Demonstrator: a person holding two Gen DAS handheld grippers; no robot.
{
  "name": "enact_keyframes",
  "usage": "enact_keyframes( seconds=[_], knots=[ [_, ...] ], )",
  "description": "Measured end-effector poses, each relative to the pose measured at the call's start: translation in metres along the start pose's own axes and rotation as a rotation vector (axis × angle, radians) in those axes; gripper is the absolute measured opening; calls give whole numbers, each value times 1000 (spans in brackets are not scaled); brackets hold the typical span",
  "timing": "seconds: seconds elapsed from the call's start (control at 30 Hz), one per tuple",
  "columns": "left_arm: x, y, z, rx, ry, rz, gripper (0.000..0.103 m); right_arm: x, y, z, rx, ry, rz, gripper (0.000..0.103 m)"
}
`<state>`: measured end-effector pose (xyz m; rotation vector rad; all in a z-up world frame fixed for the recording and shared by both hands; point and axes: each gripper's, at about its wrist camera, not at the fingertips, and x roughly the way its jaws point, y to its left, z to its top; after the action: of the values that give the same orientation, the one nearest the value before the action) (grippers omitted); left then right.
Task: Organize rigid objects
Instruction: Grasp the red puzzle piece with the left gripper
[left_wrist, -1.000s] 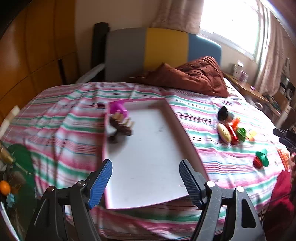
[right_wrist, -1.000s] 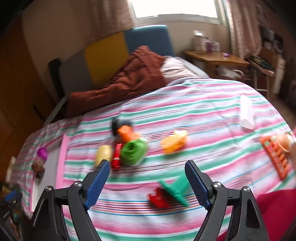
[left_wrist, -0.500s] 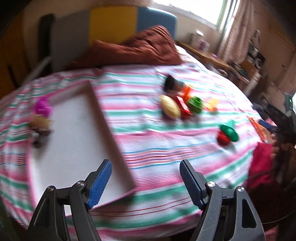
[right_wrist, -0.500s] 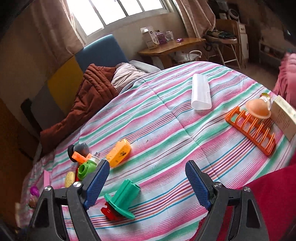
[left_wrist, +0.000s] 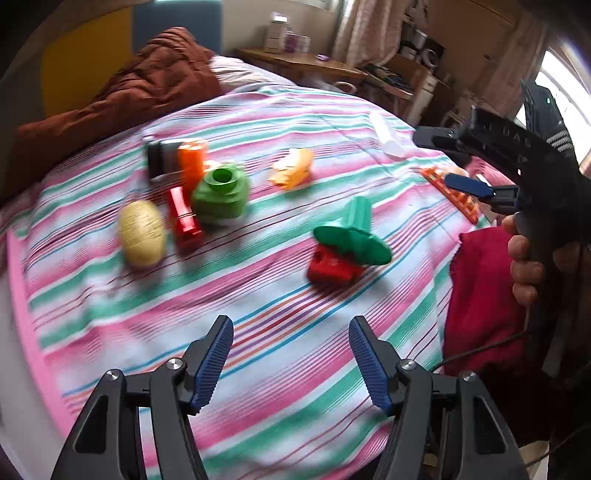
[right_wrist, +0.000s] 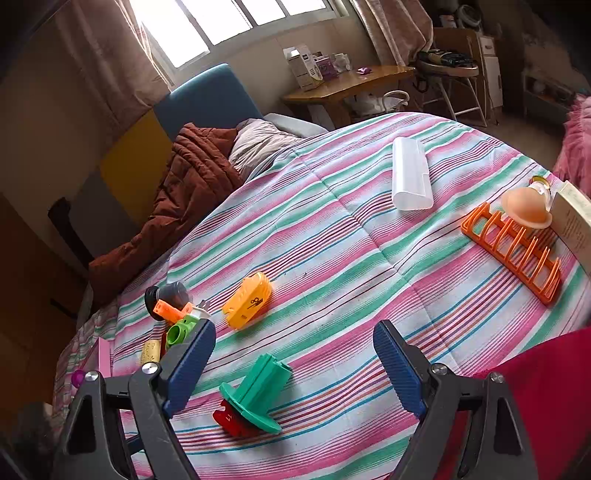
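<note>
Bedspread (right_wrist: 332, 236): pink, teal and white stripes with thin dark red lines. Blanket (right_wrist: 184, 192): rust brown, quilted. Headboard (right_wrist: 155, 136): blue, yellow and grey panels. Rack (right_wrist: 517, 251): orange. Flanged piece (right_wrist: 255, 391): teal green, over a red block (right_wrist: 229, 419). Case (right_wrist: 412, 173): translucent white. Casing (right_wrist: 247, 301): yellow-orange with black print. Gripper pads (right_wrist: 188, 358): dark blue, ribbed.

On the striped bed (right_wrist: 332, 229), a green flanged piece (right_wrist: 255, 395) lies tipped over a red block (right_wrist: 231, 421); beyond it, a yellow case (right_wrist: 247, 300) lies flat.
</note>
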<state>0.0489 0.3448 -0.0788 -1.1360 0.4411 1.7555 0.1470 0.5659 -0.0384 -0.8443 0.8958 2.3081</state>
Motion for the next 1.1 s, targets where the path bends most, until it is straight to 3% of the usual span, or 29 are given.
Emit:
enact_keyframes(
  seconds=[0.27, 0.5, 0.53, 0.57, 0.87, 1.1],
  knots=[
    [49, -26, 28, 79, 69, -23, 67, 0, -2, 2, 16, 8, 23, 88],
    [77, -30, 40, 123, 71, 29, 69, 1, -6, 4, 44, 13, 40, 88],
    [77, -30, 40, 136, 57, 38, 64, 2, -6, 3, 46, 16, 41, 88],
    [76, -30, 38, 153, 44, 50, 48, 3, -6, 3, 44, 20, 40, 88],
    [49, -3, 6, 114, -40, 84, 48, 27, 13, -10, -63, 127, 17, 85],
    [24, 20, -27, 57, -75, 159, 48, 54, 18, -26, -51, 263, 53, 73]
  ],
)
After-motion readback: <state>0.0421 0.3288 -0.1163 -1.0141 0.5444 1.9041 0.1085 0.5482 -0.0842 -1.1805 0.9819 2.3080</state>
